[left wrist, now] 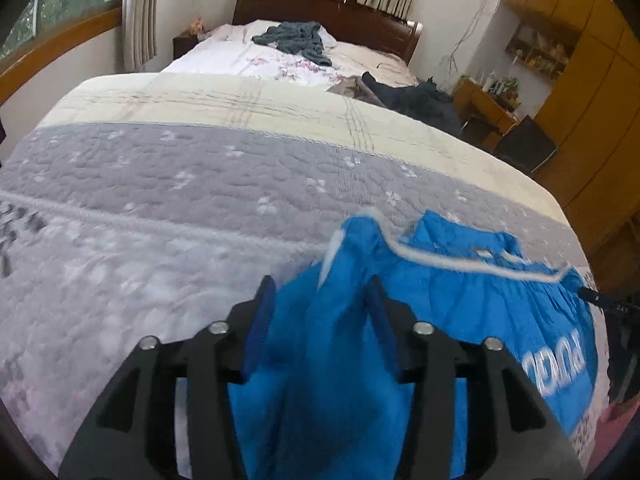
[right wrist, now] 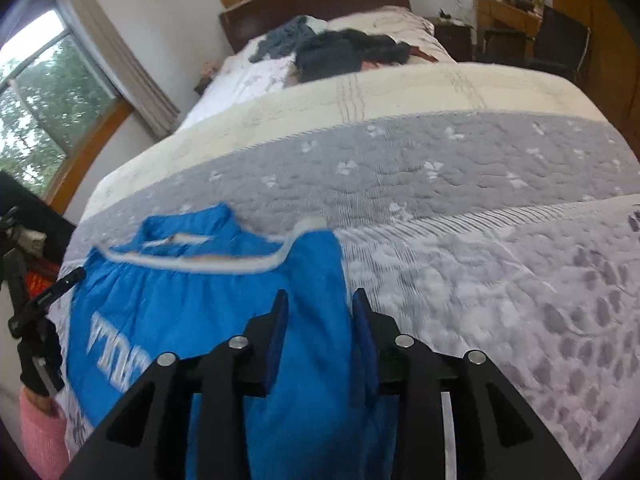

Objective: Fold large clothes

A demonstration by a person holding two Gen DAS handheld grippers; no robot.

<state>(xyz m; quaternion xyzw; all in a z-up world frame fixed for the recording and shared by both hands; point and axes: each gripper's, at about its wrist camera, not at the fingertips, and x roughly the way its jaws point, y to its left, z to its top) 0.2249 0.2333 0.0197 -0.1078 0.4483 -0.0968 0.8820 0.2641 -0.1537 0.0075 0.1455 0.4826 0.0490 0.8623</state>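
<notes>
My garment is bright blue with white piping and white lettering. The quilt under it is grey with small white flowers, cream with thin dark lines toward the headboard edge. My gripper fingers carry dark blue pads.

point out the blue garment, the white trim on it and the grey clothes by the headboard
blue garment (left wrist: 460, 300): left wrist view, on its gathered cloth
white trim (right wrist: 224, 265): right wrist view, on the band's middle
grey clothes (left wrist: 294, 38): left wrist view, middle of the heap

The bed carries a grey and cream quilt; a blue garment lies near, with dark clothes far off.
</notes>
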